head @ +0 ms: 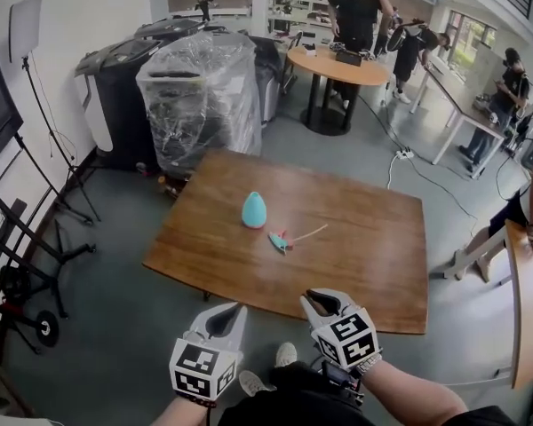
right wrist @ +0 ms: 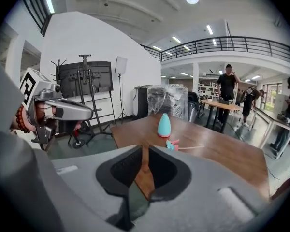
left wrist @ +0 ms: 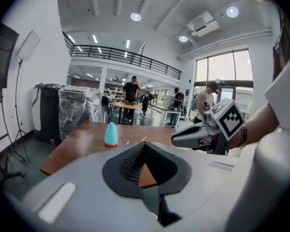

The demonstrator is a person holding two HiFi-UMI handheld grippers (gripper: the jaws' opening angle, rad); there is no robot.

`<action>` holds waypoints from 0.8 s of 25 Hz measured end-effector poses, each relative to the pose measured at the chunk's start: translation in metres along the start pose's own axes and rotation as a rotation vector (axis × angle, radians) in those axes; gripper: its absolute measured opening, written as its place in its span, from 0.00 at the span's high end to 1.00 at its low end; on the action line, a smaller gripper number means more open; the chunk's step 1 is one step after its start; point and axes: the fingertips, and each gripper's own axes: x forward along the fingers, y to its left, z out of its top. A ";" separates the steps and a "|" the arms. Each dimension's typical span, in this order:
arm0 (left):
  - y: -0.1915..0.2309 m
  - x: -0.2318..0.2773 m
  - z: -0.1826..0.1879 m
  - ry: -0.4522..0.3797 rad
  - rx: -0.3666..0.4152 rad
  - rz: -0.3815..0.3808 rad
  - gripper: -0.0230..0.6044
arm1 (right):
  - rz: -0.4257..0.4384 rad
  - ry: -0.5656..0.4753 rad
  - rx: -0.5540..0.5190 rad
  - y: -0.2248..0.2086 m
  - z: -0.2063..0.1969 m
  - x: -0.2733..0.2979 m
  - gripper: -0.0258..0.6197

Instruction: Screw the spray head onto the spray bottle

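The teal spray bottle (head: 254,209) stands upright toward the middle of the wooden table (head: 355,264), straight out beyond both pairs of fingertips and well apart from them. The spray head (head: 278,241) lies on its side a little nearer the fingers than the bottle, close to it but not touching, and its thin dip tube (head: 311,232) trails off toward the right gripper's side. The left gripper (head: 226,316) has its fingers pressed together on nothing. The right gripper (head: 320,300) shows only a narrow slit between its fingers, also with nothing in it, and both are held about at the table's near edge. From where I stand, the worry is the bottle's shape: it tapers smoothly toward the top, so fingers closing high on it could squeeze it out or tip it over, and neither pair is wide enough yet to take it. The tube looks flimsy too; a head picked up at an angle could miss the neck or bend the tube, and a tilted collar would likely cross-thread. I can't make out the bottle's mouth or threads, nor tell collar from trigger on so small a head. In the left gripper view the head is all but lost, and each gripper's own shell cuts off the near part of the table.
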 end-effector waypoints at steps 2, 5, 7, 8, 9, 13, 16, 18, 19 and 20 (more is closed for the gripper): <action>0.006 0.011 0.000 0.011 0.004 -0.021 0.94 | -0.022 0.017 -0.010 -0.006 -0.002 0.015 0.91; 0.014 0.028 0.001 0.040 0.021 -0.043 0.94 | -0.041 0.047 -0.030 -0.014 -0.005 0.040 0.91; 0.021 0.039 0.005 0.064 0.036 -0.050 0.94 | -0.041 0.062 -0.026 -0.021 -0.007 0.058 0.91; 0.025 0.045 0.007 0.079 0.045 -0.053 0.94 | -0.040 0.069 -0.019 -0.025 -0.008 0.067 0.91; 0.030 0.052 0.008 0.096 0.056 -0.055 0.94 | -0.039 0.075 -0.013 -0.029 -0.009 0.076 0.90; 0.046 0.089 0.010 0.169 0.089 -0.070 0.94 | -0.036 0.099 0.015 -0.051 -0.014 0.113 0.89; 0.051 0.114 0.010 0.225 0.108 -0.089 0.94 | -0.029 0.126 0.036 -0.062 -0.021 0.129 0.89; 0.052 0.131 0.009 0.253 0.116 -0.103 0.94 | -0.023 0.142 0.038 -0.068 -0.026 0.139 0.89; 0.052 0.139 0.008 0.265 0.117 -0.109 0.94 | -0.020 0.146 0.037 -0.070 -0.027 0.144 0.89; 0.052 0.146 0.007 0.278 0.118 -0.117 0.94 | -0.017 0.150 0.037 -0.072 -0.028 0.148 0.88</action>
